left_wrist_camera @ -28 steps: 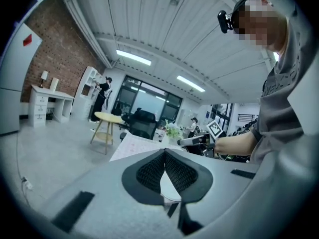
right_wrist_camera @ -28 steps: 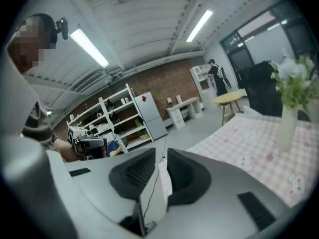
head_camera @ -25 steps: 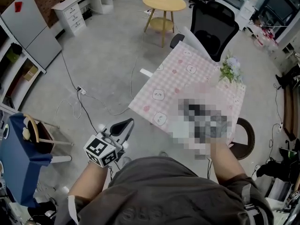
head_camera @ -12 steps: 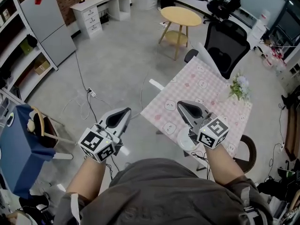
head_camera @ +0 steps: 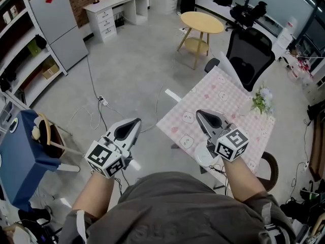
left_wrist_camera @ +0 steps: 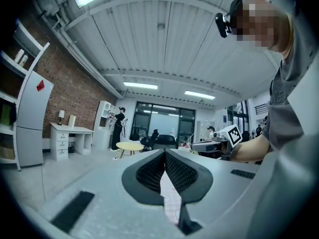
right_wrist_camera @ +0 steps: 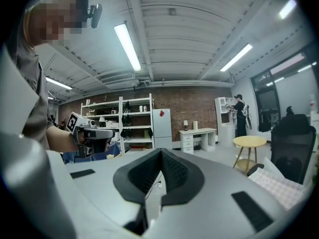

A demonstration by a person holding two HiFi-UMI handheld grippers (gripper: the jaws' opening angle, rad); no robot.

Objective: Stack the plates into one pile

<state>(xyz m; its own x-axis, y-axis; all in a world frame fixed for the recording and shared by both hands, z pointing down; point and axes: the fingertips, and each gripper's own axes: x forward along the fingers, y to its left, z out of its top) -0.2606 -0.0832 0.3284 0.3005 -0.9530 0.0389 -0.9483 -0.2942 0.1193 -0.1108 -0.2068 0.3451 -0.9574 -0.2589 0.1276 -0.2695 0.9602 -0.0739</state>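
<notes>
My left gripper (head_camera: 138,120) and right gripper (head_camera: 198,112) rose since before; the 2 are clenched, empty; left beside the table (head_camera: 228,93), right over its near edge.

Grey-brown short-sleeved T-shirt (head_camera: 172,207)

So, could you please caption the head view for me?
Left gripper and right gripper, shut and empty, by the table.

Plate (head_camera: 201,159) at desk's (head_camera: 218,93) near edge, flowers (head_camera: 262,101) by right corner, chair (head_camera: 250,52) behind, round table (head_camera: 203,21) beyond.
</notes>
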